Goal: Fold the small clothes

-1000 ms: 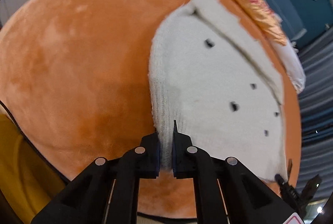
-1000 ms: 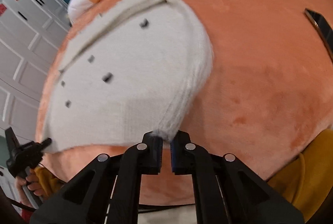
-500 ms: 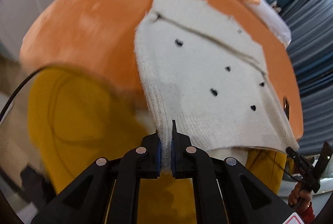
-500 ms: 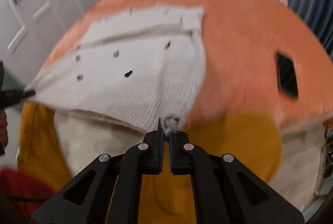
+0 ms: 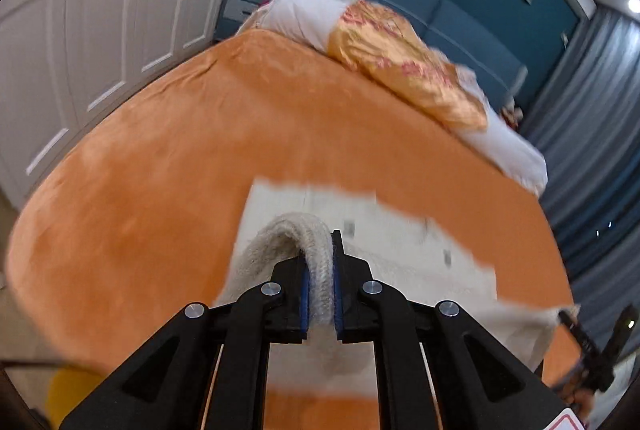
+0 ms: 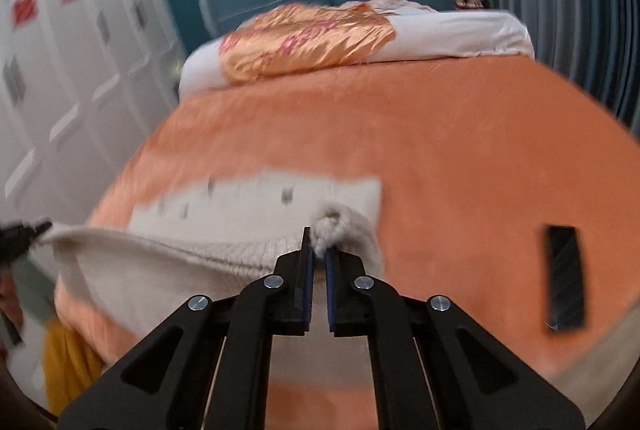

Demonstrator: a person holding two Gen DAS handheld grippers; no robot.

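On the orange bed (image 5: 168, 158), toward 12 o'clock of both tongs, lies the cream sweater (image 5: 400, 250). Left tongs (image 5: 319, 294) clamp its ribbed hem, having just eased slightly wider. Right tongs (image 6: 319, 284), nearly closed, pinch the opposite hem corner.

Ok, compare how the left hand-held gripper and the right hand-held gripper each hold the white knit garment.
1. The left hand-held gripper pinches a thick ribbed band that arches over its pads; the right hand-held gripper pinches a small bunched corner.
2. The left gripper's jaws stand wider, having just been opening with the band between them; the right's are nearly together.

Shared: each is shut on the white knit garment, whose near edge is lifted over the orange bedspread.
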